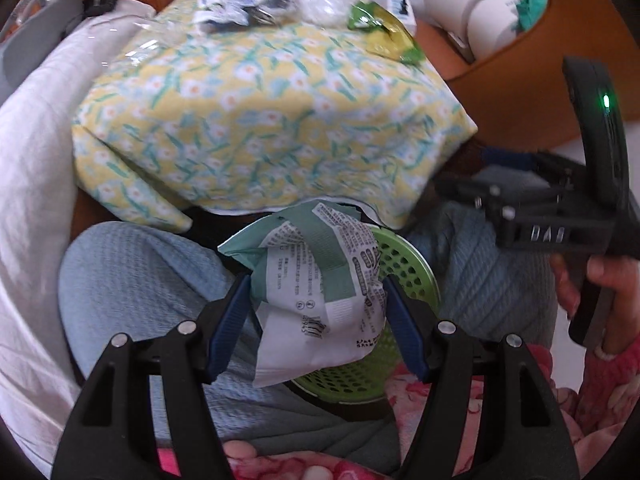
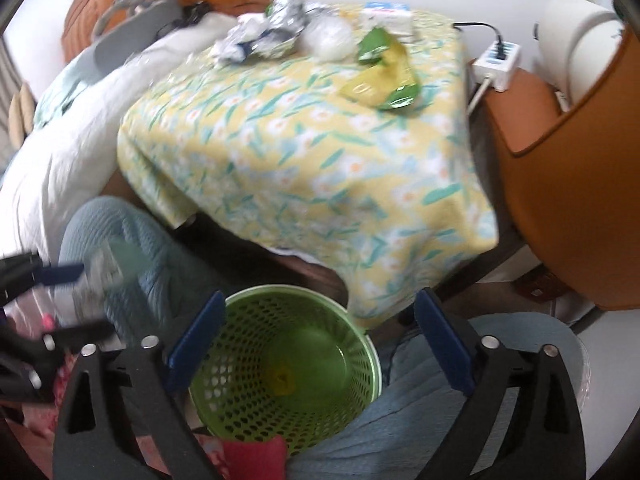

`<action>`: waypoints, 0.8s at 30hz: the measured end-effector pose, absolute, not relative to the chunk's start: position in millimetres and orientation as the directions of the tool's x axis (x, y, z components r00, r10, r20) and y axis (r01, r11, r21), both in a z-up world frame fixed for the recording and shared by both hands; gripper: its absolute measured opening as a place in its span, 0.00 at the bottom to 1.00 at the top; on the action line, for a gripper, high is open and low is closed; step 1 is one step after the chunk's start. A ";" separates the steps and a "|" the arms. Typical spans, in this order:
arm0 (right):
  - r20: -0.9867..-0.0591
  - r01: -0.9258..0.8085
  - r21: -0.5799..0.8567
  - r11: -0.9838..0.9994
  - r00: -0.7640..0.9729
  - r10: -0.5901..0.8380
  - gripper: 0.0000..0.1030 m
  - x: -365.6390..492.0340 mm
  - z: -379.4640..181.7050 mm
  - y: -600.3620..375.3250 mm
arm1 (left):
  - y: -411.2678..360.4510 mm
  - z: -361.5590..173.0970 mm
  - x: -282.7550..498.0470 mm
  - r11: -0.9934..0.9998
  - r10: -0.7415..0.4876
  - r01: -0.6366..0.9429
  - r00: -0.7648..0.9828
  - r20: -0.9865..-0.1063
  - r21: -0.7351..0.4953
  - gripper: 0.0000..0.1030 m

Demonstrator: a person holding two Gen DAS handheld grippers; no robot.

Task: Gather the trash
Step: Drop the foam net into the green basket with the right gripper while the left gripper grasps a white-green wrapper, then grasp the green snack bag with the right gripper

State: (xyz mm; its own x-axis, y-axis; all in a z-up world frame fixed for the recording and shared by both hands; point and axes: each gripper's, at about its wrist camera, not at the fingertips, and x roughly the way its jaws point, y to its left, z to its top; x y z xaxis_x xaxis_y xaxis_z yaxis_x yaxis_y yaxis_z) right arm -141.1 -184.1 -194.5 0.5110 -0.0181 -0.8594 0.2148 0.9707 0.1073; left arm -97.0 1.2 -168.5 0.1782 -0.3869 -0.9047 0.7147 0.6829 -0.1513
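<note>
My left gripper (image 1: 318,312) is shut on a crumpled white and pale green wrapper (image 1: 316,280) and holds it above the green perforated waste basket (image 1: 404,264). The basket (image 2: 280,364) stands on the floor between the person's knees, with a small yellow scrap at its bottom. My right gripper (image 2: 316,344) is open and empty right above the basket's mouth. The left gripper (image 2: 60,276) with the wrapper shows blurred at the left of the right wrist view. More trash lies at the table's far edge: silver foil wrappers (image 1: 248,4), a clear plastic lump (image 1: 320,6), a yellow-green packet (image 1: 384,32).
A table under a yellow floral cloth (image 1: 260,120) is ahead. White bedding (image 1: 36,128) lies at the left. An orange curved chair (image 2: 568,184) and a white power strip (image 2: 496,64) are at the right. The right gripper's body (image 1: 560,216) is at the right in the left wrist view.
</note>
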 end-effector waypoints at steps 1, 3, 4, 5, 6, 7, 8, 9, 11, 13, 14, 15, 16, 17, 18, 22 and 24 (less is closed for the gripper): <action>-0.860 0.227 0.100 0.969 0.510 -0.031 0.96 -141.2 -194.5 -187.1 | -1.3 -170.2 -98.6 0.676 -0.385 0.722 0.174 -0.906 -0.149 0.63; -0.863 0.239 0.083 0.967 0.503 -0.050 0.96 -143.0 -195.1 -191.3 | -6.6 -173.9 -102.1 0.661 -0.376 0.737 0.165 -0.912 -0.139 0.63; -0.865 0.244 0.075 0.967 0.498 -0.058 0.96 -143.5 -195.8 -191.1 | -8.6 -175.8 -103.6 0.653 -0.373 0.744 0.157 -0.914 -0.139 0.63; -0.866 0.249 0.071 0.966 0.495 -0.065 0.96 -143.9 -196.3 -191.2 | -10.5 -177.8 -105.6 0.645 -0.370 0.751 0.146 -0.918 -0.141 0.63; -0.867 0.253 0.070 0.965 0.494 -0.067 0.96 -144.5 -196.6 -192.9 | -12.3 -179.6 -107.1 0.635 -0.369 0.759 0.134 -0.920 -0.145 0.63; -0.867 0.256 0.072 0.964 0.493 -0.066 0.96 -146.0 -197.7 -194.0 | -14.3 -181.4 -108.9 0.623 -0.367 0.768 0.120 -0.923 -0.148 0.63; -0.868 0.259 0.073 0.963 0.492 -0.067 0.96 -146.3 -197.8 -196.0 | -15.5 -182.4 -110.3 0.617 -0.364 0.773 0.112 -0.924 -0.149 0.67; -0.868 0.264 0.074 0.962 0.491 -0.068 0.96 -147.8 -198.1 -196.5 | -16.4 -183.2 -111.3 0.613 -0.363 0.776 0.108 -0.926 -0.150 0.75; -0.868 0.272 0.076 0.959 0.491 -0.071 0.96 -149.4 -198.6 -199.2 | -16.8 -183.2 -114.0 0.605 -0.363 0.783 0.111 -0.925 -0.143 0.82; -0.869 0.276 0.078 0.958 0.490 -0.070 0.96 -149.4 -198.6 -200.8 | -17.1 -181.7 -116.3 0.597 -0.368 0.790 0.116 -0.922 -0.139 0.85; -0.869 0.277 0.079 0.958 0.490 -0.070 0.96 -149.3 -198.8 -201.5 | -17.0 -180.1 -116.4 0.596 -0.369 0.792 0.123 -0.921 -0.133 0.85; -0.870 0.277 0.077 0.958 0.488 -0.071 0.96 -149.1 -199.0 -201.9 | -16.9 -178.3 -115.9 0.598 -0.371 0.791 0.131 -0.919 -0.128 0.85; -0.871 0.278 0.075 0.958 0.486 -0.073 0.96 -148.7 -199.5 -201.6 | -16.0 -176.0 -114.4 0.603 -0.375 0.788 0.141 -0.916 -0.126 0.85; -0.872 0.280 0.073 0.957 0.484 -0.075 0.96 -148.5 -199.8 -201.1 | -14.8 -173.5 -112.4 0.610 -0.380 0.782 0.149 -0.913 -0.126 0.87; -0.873 0.280 0.071 0.958 0.481 -0.076 0.96 -148.1 -200.2 -201.2 | -12.9 -171.0 -110.6 0.617 -0.385 0.777 0.156 -0.910 -0.127 0.89; -0.874 0.275 0.070 0.959 0.480 -0.074 0.96 -147.0 -200.1 -200.9 | -4.4 -159.1 -101.4 0.650 -0.406 0.749 0.197 -0.892 -0.130 0.92; -0.872 0.273 0.071 0.959 0.484 -0.073 0.96 -145.8 -198.5 -200.4 | -1.0 -154.4 -96.9 0.668 -0.400 0.735 0.228 -0.887 -0.112 0.92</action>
State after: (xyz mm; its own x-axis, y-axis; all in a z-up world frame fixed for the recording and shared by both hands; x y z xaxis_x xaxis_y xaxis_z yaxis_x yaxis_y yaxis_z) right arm -145.8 -200.4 -198.5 0.4837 -0.0733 -0.8721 0.2727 0.9595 0.0706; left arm -96.9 -1.0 -154.4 0.2283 -0.4004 -0.8874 0.7352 0.6684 -0.1124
